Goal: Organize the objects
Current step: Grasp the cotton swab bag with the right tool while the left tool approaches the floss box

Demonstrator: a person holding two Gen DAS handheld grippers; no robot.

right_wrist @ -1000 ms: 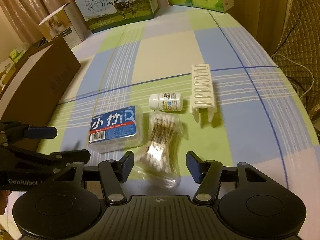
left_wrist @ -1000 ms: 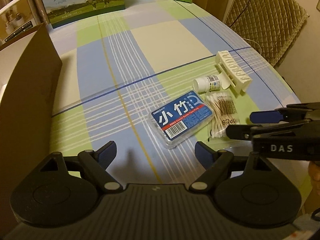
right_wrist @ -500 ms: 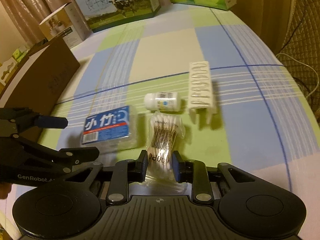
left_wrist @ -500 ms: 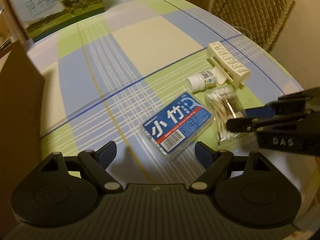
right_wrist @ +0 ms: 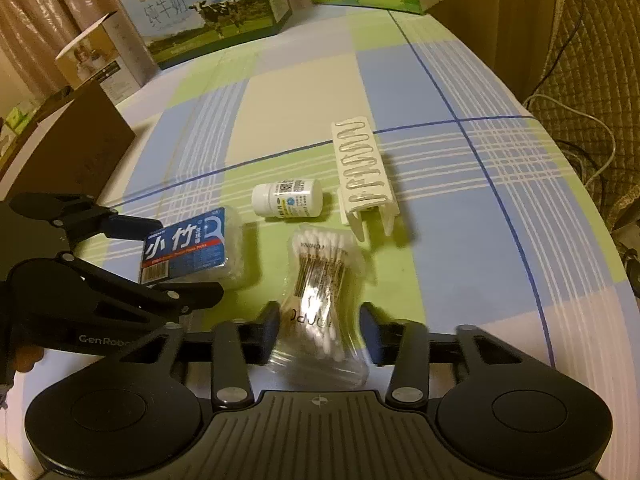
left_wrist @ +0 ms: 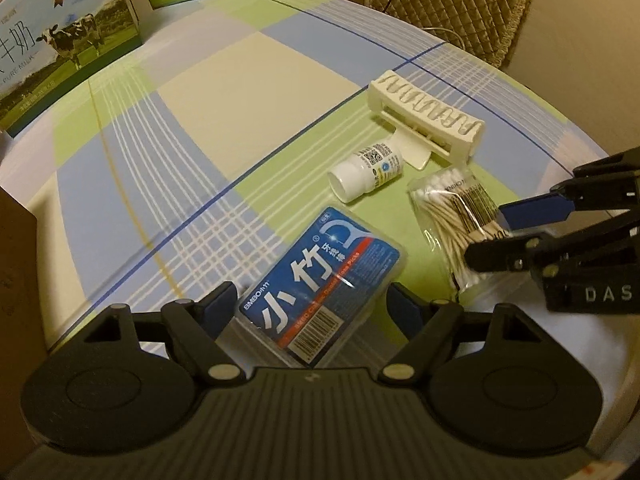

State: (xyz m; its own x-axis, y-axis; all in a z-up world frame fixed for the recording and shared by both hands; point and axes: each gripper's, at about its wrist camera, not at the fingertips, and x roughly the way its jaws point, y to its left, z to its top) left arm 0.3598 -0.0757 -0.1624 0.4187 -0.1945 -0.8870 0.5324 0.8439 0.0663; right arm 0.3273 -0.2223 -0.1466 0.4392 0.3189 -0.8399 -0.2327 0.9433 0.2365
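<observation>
Clear bag of cotton swabs [right_wrist: 320,300] lies mid-table between right gripper [right_wrist: 320,332] pads; jaws just reopened, not pinching. Left gripper [left_wrist: 310,304] spread around blue floss pick box [left_wrist: 320,280], no contact visible. White pill bottle [right_wrist: 288,199] on its side beside white rack [right_wrist: 366,168]

My left hand-held gripper [left_wrist: 310,304] is matte black: ribbed housing, two round discs, silver screw heads on the linkage arms, blue pads on the fingertips [left_wrist: 402,302]. My right hand-held gripper [right_wrist: 320,326] is built the same; white "DAS" lettering shows on its side, "GenRobo" on the left one's.
</observation>
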